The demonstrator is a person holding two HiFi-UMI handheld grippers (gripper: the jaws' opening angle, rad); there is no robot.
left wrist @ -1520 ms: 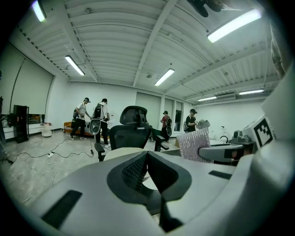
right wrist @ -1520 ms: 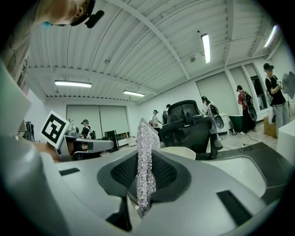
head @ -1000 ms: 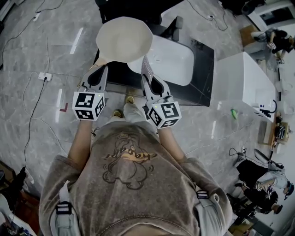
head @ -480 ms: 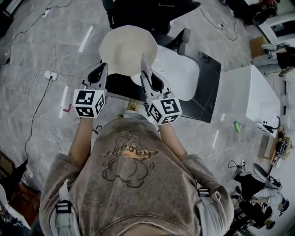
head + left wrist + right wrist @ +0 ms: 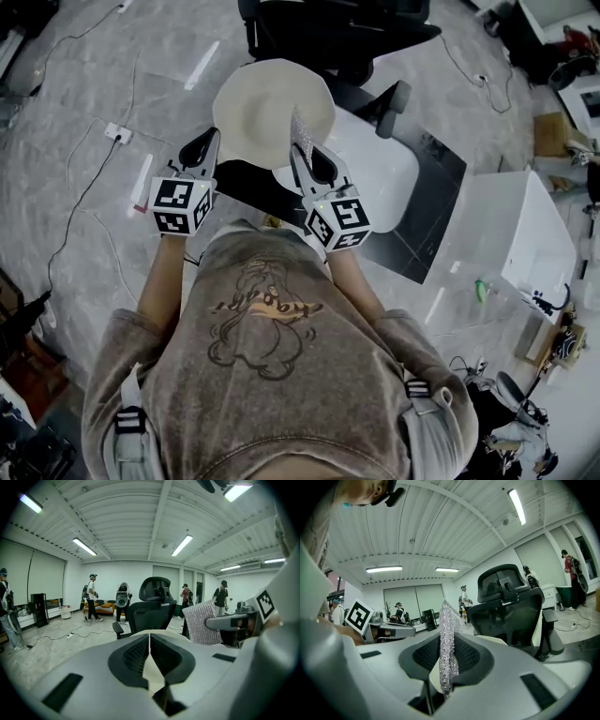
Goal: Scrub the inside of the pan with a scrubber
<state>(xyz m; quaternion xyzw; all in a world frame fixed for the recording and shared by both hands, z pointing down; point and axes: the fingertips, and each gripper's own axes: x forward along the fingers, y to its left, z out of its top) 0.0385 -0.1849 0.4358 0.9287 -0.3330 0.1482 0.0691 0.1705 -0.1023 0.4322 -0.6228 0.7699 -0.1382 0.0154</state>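
The left gripper (image 5: 210, 137) clamps the cream pan (image 5: 267, 103) and the right gripper (image 5: 300, 150) pinches the silvery scrubber (image 5: 299, 127) at its inside, so scrubbing looks underway, not finished.

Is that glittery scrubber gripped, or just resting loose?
Gripped. The right gripper's jaws are shut on the scrubber, which sticks out past their tips.

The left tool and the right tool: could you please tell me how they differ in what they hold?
The left tool grips the cream pan at its left rim; the right tool pinches a silvery scrubber. The left tool lies beside the pan, whereas the right tool's scrubber stands up across the pan's right part. Both are shut.
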